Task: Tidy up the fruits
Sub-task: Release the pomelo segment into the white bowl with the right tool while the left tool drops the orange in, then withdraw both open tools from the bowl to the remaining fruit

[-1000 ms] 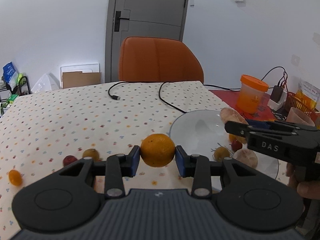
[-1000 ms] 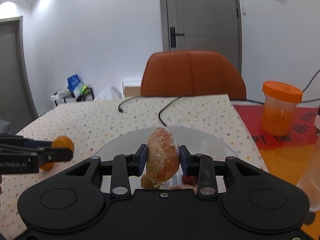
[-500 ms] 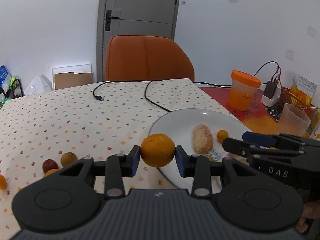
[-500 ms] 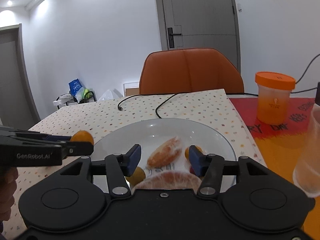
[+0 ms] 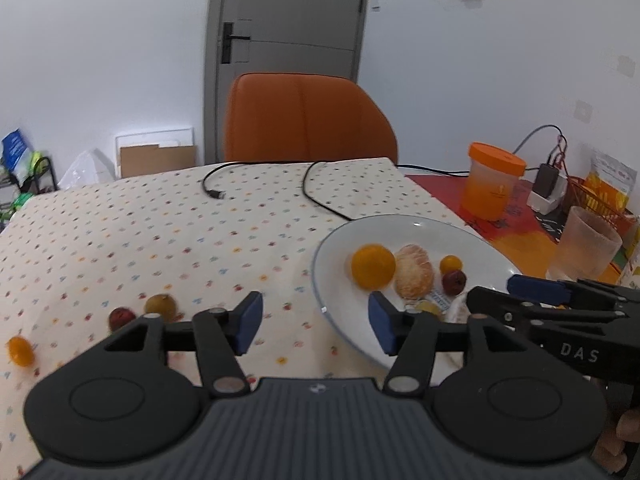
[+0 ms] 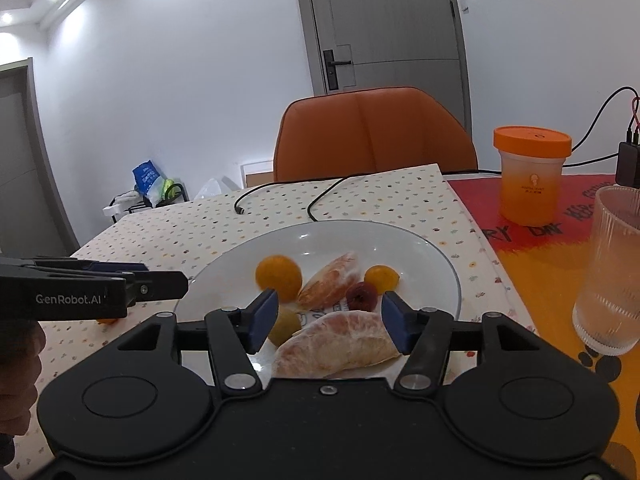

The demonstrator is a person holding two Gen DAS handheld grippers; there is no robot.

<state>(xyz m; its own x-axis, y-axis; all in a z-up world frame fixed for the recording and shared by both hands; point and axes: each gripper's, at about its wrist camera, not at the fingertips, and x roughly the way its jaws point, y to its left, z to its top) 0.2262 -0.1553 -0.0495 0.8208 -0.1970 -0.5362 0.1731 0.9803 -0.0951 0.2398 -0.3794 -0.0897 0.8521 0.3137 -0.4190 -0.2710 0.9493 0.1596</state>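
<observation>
The left hand-held gripper [image 5: 316, 322] is spread, with nothing between its blue pads [image 5: 249, 322]. Its jaws have just been opening. The round orange [image 5: 373, 266] lies on the white plate [image 5: 416, 226], ahead of the gripper and apart from it. It looks a bit blurry.

The right hand-held gripper [image 6: 327, 318] is spread too, and its jaws have also just been opening. Its pads [image 6: 264, 316] touch no fruit. Under it, at the near side of the plate [image 6: 404, 240], lies a big peeled citrus piece [image 6: 340, 342].

More fruit sits on the plate. Another peeled citrus piece [image 6: 332, 280] lies in the middle, just beside the orange [image 6: 279, 278]. A small dark red fruit [image 6: 361, 296] sits next to it, and a small orange fruit [image 6: 381, 278] is just behind that. A little yellow-green fruit [image 6: 285, 322] sits near the left pad.

Three small fruits are still off the plate, on the dotted cloth of the surface [image 5: 160, 240]: a tiny orange one [image 5: 20, 350], a dark red one [image 5: 121, 317] and a brownish-yellow one [image 5: 161, 306]. They lie well away from the plate.

A black cable [image 5: 316, 192] lies on the cloth past the plate. To the right stand a cup with an orange lid [image 6: 530, 176] and a ribbed glass [image 6: 610, 268]. An orange chair [image 5: 308, 120] is behind the surface.
</observation>
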